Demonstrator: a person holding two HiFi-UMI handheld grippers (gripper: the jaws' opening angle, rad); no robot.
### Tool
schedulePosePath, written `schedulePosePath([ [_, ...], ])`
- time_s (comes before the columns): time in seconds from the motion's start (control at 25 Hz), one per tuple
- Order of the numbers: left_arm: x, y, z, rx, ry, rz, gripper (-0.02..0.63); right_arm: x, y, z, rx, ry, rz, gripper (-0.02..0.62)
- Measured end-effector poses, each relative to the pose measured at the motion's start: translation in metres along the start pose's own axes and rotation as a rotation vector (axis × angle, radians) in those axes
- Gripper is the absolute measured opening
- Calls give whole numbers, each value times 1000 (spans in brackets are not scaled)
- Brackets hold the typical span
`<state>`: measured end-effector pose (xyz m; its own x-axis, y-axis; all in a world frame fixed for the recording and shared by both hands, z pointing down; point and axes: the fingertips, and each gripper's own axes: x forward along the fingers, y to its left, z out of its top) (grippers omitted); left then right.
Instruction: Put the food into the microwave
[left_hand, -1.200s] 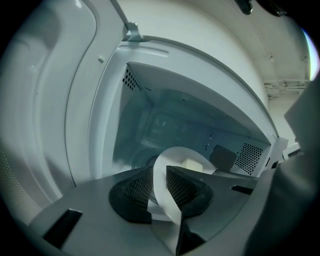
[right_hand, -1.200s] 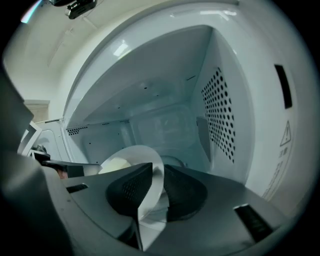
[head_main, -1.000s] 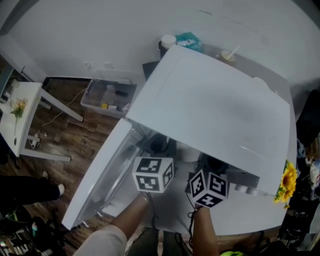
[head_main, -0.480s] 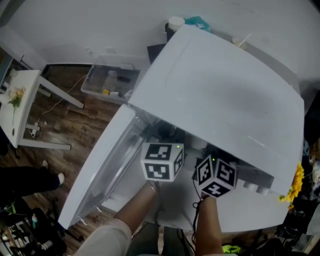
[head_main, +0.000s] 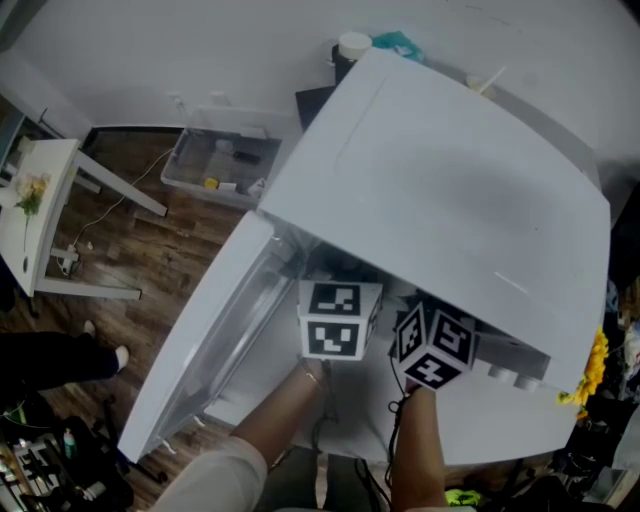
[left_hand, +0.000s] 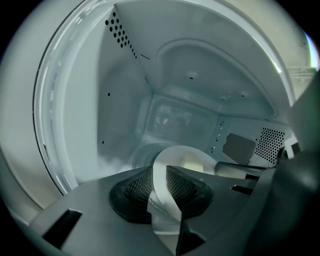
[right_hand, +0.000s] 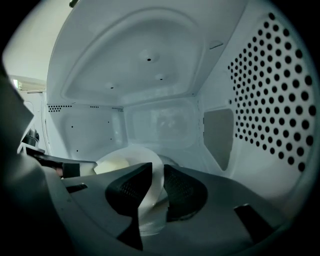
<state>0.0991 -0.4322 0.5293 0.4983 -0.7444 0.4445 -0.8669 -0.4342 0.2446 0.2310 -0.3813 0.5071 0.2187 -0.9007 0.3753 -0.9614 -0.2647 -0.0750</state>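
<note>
food plate (left_hand: 175, 154), seemingly deeper inside microwave (head_main: 450, 200) than a second ago

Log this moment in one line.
left tongs: shut on bowl rim; right tongs: shut on bowl rim; bowl: inside microwave; door: open

In the head view the white microwave oven's (head_main: 450, 190) roof covers its whole cavity. The white round dish (left_hand: 186, 151) and the front ends of the left gripper (left_hand: 159, 184) and right gripper (right_hand: 156, 189) lie out of sight there. In the gripper views the dark pads hide the dish's near rim, and the pale yellow food (left_hand: 194, 162) is too dim to identify. The yellow sunflower (head_main: 592, 365) is cut by the right edge, the white side table (head_main: 35, 215) by the left. The contents of the clear plastic box (head_main: 215, 165) are too small to name. A white cup (head_main: 352, 45) and a teal object (head_main: 400, 47) sit half hidden behind the oven.
</note>
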Motion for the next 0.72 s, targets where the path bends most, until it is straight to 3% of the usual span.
schedulePosePath([
  [0.72,4,1,-5,47,44,68,94,5,-3,0,-37,13,-15,87],
])
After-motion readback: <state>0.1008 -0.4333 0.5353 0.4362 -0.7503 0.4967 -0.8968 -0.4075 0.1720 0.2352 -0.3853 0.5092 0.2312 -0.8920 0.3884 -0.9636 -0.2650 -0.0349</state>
